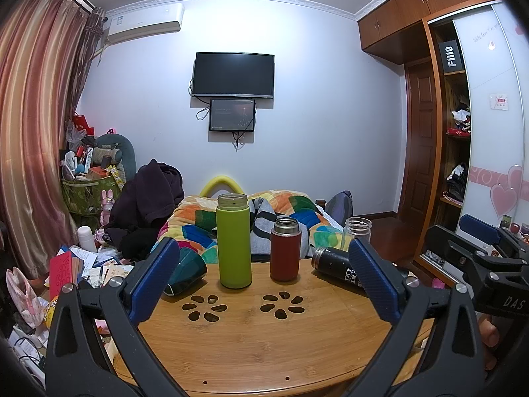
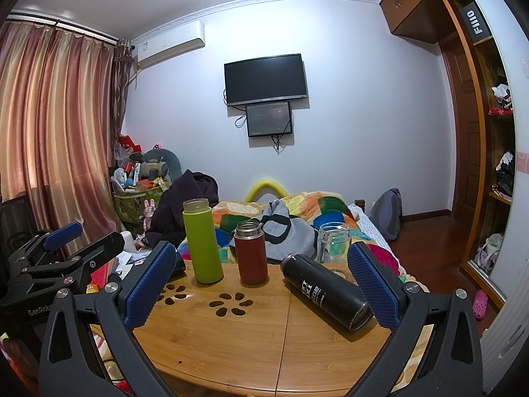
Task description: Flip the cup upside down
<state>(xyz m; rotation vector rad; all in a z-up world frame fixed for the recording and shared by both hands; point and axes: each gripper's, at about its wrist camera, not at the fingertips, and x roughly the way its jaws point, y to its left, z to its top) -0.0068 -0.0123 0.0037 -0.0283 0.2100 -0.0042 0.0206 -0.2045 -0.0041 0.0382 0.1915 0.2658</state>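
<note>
Several cups are on a round bamboo table [image 1: 258, 340]. A tall green cup [image 1: 233, 241] and a short red cup [image 1: 285, 250] stand upright with open mouths. A black cup [image 2: 325, 292] lies on its side at the right; it also shows in the left wrist view [image 1: 334, 266]. A dark teal cup [image 1: 185, 273] lies on its side at the left, partly hidden behind a finger. A clear glass jar [image 2: 333, 243] stands at the back right. My left gripper [image 1: 261, 281] and my right gripper [image 2: 261, 281] are both open and empty, hovering over the near table.
A bed with a colourful blanket [image 1: 291, 211] lies behind the table. Clutter and papers [image 1: 89, 264] fill the floor at the left, a wardrobe [image 1: 456, 132] stands at the right. The table has two flower-shaped cut-outs [image 1: 281, 304].
</note>
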